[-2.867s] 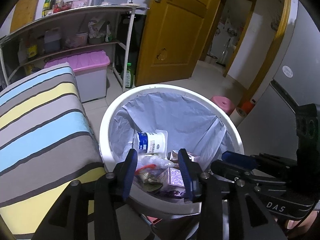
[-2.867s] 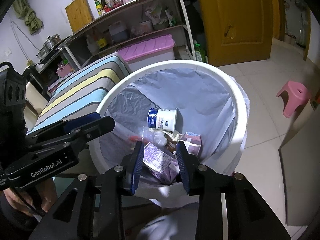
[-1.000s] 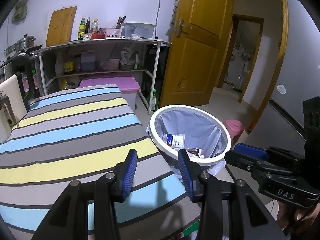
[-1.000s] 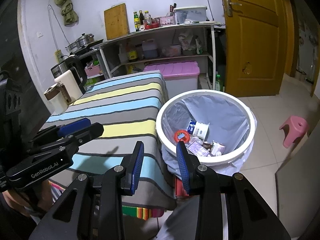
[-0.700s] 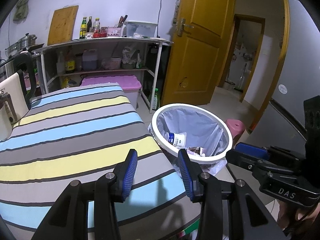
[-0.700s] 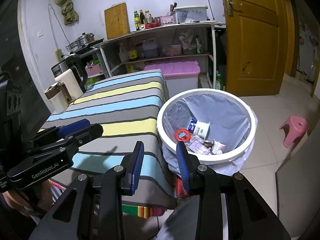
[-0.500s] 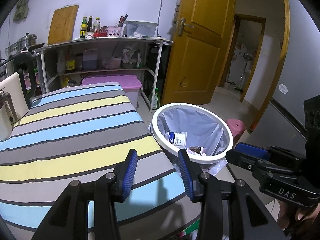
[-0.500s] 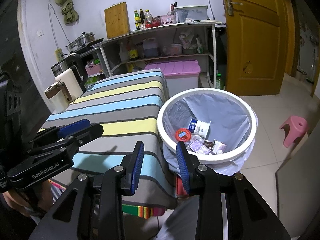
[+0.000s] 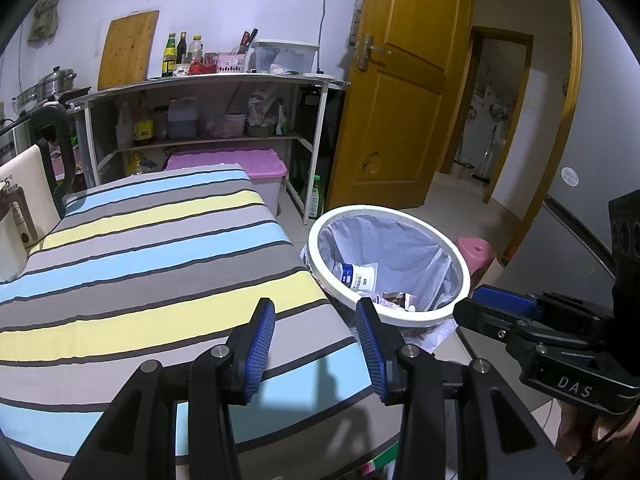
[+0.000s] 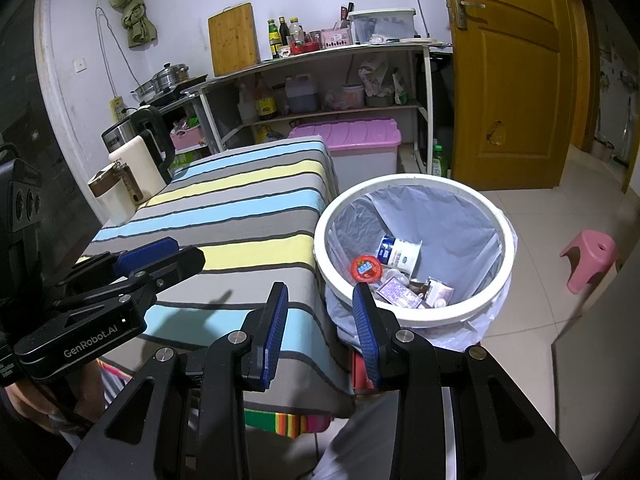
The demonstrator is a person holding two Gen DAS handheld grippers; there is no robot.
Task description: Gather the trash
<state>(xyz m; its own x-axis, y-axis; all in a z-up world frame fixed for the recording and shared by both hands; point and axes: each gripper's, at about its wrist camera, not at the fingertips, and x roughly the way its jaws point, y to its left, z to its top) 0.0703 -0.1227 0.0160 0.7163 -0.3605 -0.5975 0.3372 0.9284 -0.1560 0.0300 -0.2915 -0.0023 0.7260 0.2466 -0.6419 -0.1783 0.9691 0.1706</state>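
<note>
I hold both grippers, left gripper [image 9: 316, 330] and right gripper [image 10: 320, 316], fingers parted and empty, above the striped tabletop [image 9: 152, 264], beside the bin [image 10: 414, 248] full of trash [image 10: 400, 276].

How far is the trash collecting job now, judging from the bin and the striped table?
Done: the white round bin with a grey liner holds a white yogurt cup, a red lid and wrappers. In hand: nothing; the left claw and right claw are open and empty. Left: the visible part of the striped tablecloth shows no trash.
</note>
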